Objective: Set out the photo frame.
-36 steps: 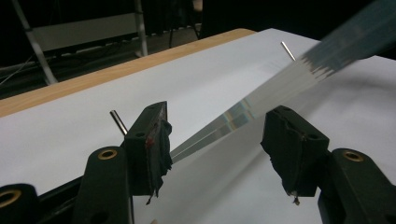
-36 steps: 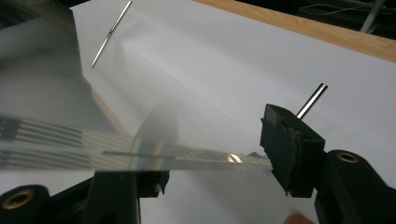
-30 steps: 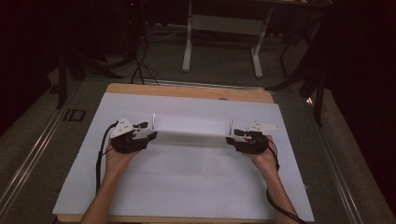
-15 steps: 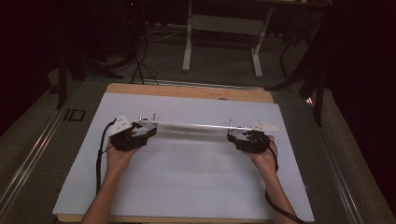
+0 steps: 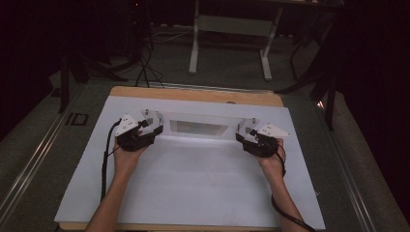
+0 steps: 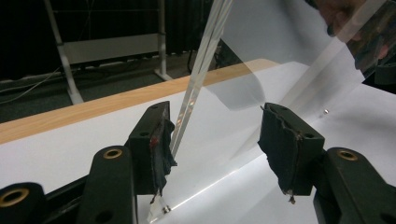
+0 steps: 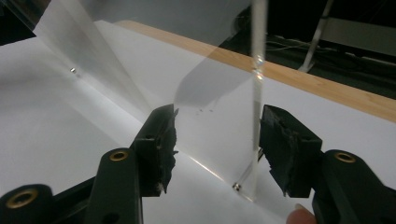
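A long clear acrylic panel [image 5: 200,126] stands tilted on the white sheet [image 5: 193,188], spanning between my two grippers. My left gripper [image 5: 155,126] has the panel's left end between its jaws. In the left gripper view the panel's edge [image 6: 196,79] leans on one pad [image 6: 161,147] while the other pad stands apart, so this gripper [image 6: 215,140] is open. My right gripper [image 5: 241,134] straddles the right end. In the right gripper view the edge [image 7: 256,93] sits close to one pad [image 7: 282,140] with a wide gap to the other. Its jaws have just been closing with the panel between them, and this gripper [image 7: 215,140] is open.
The white sheet covers a wooden table whose bare edge [image 5: 193,94] runs along the far side. Beyond it, on the dark floor, stand the pale legs of a frame [image 5: 229,29] and some cables. Metal rails [image 5: 34,154] run beside the table.
The panel, a thin edge-on line half a second ago, has tipped and now shows its broad face. Both hands stay almost where they were.
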Demonstrator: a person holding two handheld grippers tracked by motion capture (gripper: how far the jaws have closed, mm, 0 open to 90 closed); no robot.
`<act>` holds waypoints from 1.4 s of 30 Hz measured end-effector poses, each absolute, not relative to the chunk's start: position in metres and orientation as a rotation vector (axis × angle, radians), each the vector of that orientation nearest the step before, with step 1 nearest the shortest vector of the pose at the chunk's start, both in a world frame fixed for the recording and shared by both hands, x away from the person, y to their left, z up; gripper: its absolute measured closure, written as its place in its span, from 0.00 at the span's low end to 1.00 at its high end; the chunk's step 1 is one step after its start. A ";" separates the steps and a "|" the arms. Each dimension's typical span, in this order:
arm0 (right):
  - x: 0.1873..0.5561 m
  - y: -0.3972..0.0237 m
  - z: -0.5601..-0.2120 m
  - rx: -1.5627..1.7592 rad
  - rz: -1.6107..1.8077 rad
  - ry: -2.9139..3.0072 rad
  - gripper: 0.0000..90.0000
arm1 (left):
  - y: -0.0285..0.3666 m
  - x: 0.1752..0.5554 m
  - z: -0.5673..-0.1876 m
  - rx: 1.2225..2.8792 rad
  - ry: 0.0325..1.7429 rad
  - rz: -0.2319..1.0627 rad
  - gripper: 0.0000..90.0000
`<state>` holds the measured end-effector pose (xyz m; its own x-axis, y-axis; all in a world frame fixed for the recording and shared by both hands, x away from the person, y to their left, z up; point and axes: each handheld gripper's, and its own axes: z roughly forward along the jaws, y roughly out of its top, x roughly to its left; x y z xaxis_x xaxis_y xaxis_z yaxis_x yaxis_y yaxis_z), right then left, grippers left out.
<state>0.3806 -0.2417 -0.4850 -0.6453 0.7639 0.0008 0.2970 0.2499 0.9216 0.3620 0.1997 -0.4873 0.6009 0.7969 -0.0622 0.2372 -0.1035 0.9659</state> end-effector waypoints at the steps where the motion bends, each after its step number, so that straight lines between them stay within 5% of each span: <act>1: 0.381 -0.242 -0.485 0.964 1.379 2.076 0.50 | 0.200 0.362 -0.487 1.649 0.872 0.591 0.49; 42: 0.395 -0.228 -0.472 0.996 1.210 2.054 0.48 | 0.175 0.379 -0.470 1.681 0.982 0.674 0.48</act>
<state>0.3949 -0.2284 -0.4720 -0.5735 0.8145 -0.0876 0.3184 0.3201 0.8923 0.3794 0.1749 -0.4703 0.5087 0.8605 -0.0279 0.2824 -0.1361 0.9496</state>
